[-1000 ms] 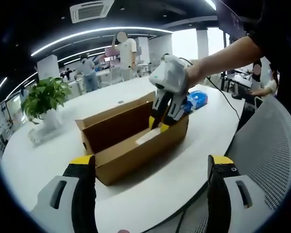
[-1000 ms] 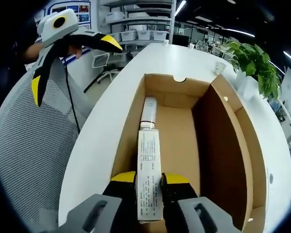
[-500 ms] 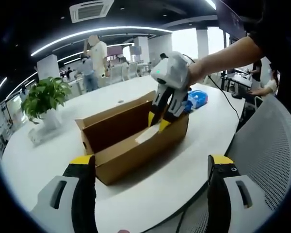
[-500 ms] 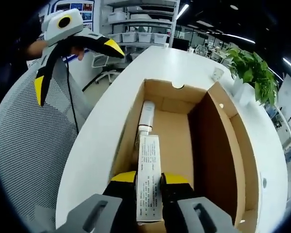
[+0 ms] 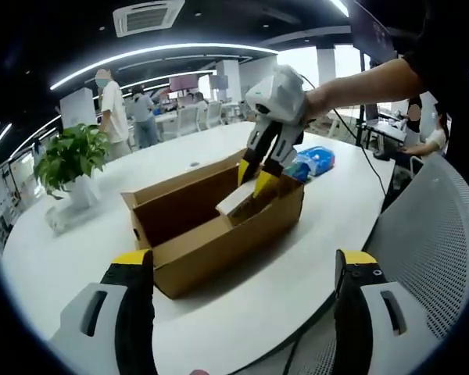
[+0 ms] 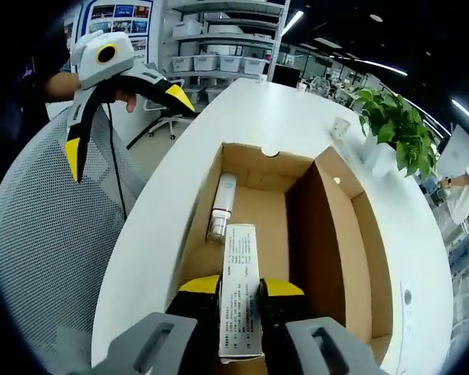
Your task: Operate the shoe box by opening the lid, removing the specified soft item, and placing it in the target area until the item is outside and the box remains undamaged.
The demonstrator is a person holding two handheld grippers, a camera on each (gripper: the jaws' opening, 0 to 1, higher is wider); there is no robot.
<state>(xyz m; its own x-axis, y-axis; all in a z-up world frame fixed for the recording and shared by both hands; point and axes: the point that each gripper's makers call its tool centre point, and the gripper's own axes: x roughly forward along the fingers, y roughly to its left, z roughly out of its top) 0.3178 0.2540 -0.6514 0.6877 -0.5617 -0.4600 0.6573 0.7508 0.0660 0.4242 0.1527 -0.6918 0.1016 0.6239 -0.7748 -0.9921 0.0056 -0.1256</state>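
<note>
An open brown shoe box (image 5: 211, 226) lies on the white table, its lid (image 6: 320, 234) standing up along one side. My right gripper (image 6: 240, 287) is shut on a flat white tube with a printed label (image 6: 238, 269) and holds it raised above the box floor. In the left gripper view that gripper (image 5: 258, 176) hangs over the box's far end, the tube (image 5: 236, 199) slanting from its jaws. A white and silver bottle (image 6: 221, 205) lies inside the box (image 6: 254, 211). My left gripper (image 5: 244, 259) stands open, short of the box, and appears at the upper left (image 6: 127, 129).
A grey mesh chair (image 5: 445, 234) stands at the table's near edge (image 6: 47, 258). A potted plant (image 5: 70, 156) and a blue packet (image 5: 316, 158) sit on the table beyond the box. People stand at desks in the background.
My right gripper has risen with the white tube, lifting it off the box floor and away from the bottle. The left gripper has stayed put. People behind have walked.
</note>
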